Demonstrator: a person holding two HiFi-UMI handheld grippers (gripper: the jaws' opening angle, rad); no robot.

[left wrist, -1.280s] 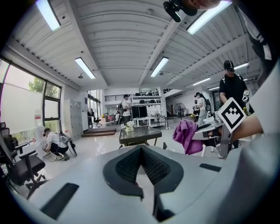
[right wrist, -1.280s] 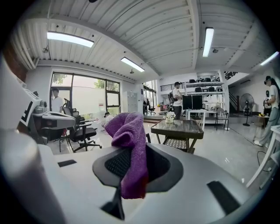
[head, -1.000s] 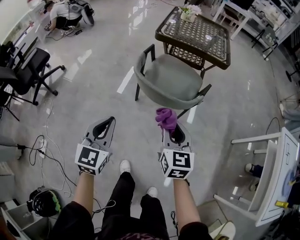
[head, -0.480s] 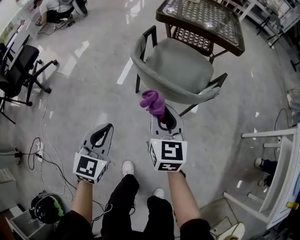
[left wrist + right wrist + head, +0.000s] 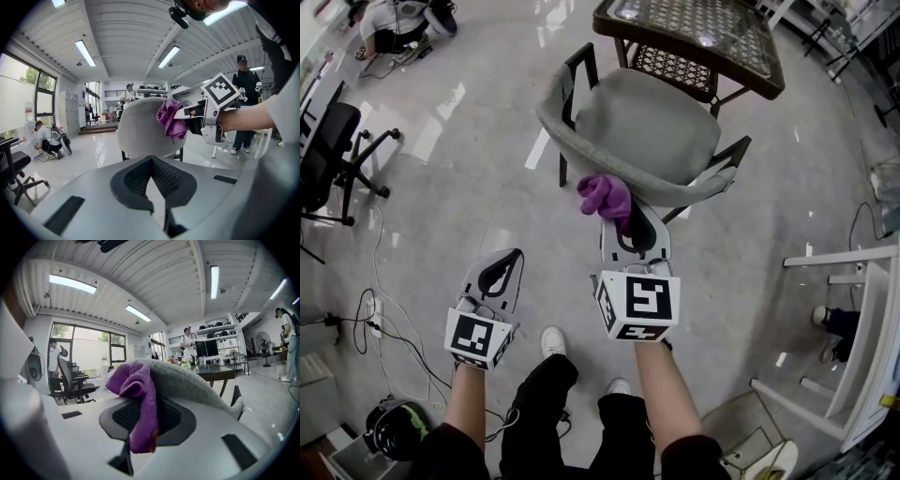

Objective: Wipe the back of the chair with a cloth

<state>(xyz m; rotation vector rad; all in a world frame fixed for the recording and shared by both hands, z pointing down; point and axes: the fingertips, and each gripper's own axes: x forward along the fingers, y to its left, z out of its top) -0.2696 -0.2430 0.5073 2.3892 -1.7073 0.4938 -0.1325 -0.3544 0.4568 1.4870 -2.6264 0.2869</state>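
Firmly shut, the right gripper has its jaws clamped on a purple cloth, a strip of which hangs down between the pads while the bunched end stands out in front. That bunch rests against the outer face of the grey chair back, close to its top edge and left of its middle. The left gripper is held lower and well to the left, apart from the chair, jaws together with nothing between them. Beyond the chair stands a wicker table; a black office chair and loose cables lie off to the left on the glossy floor
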